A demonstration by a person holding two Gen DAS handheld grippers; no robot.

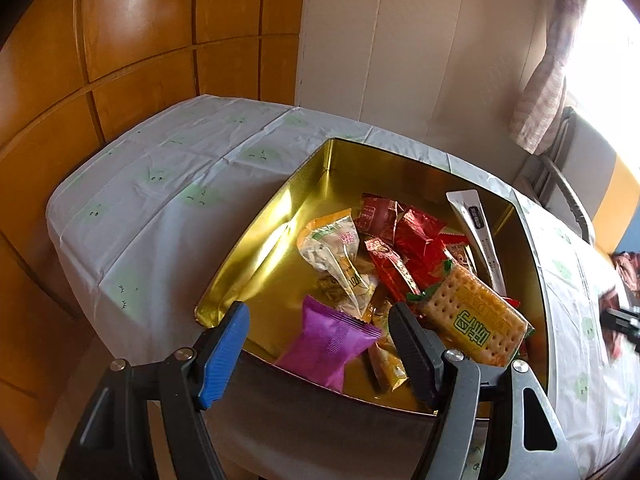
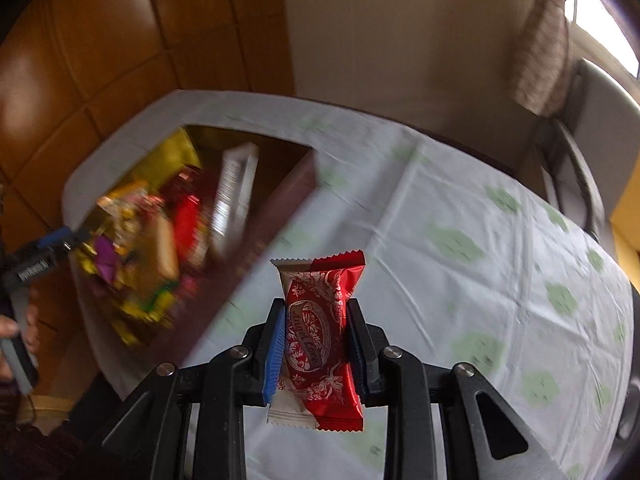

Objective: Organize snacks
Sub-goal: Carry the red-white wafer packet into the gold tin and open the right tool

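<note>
An open gold tin [image 1: 256,240] on the table holds several snack packets: a purple packet [image 1: 332,344] at its near edge, a cracker pack [image 1: 472,312], red wrappers [image 1: 416,236], a clear bag of nuts [image 1: 336,256] and a white stick pack [image 1: 480,232]. My left gripper [image 1: 320,344] hangs open over the tin's near wall, and the purple packet lies below the gap, untouched by the pads. My right gripper [image 2: 316,320] is shut on a red and white wafer packet [image 2: 320,280], held above the tablecloth to the right of the blurred tin [image 2: 296,184].
A white tablecloth with green prints [image 2: 460,240] covers the table [image 1: 160,184]. Wooden wall panels [image 1: 120,40] stand to the left and a chair [image 2: 580,184] with a curtain [image 1: 548,80] above it to the far right. A person's hand [image 2: 16,332] holds the left gripper's handle.
</note>
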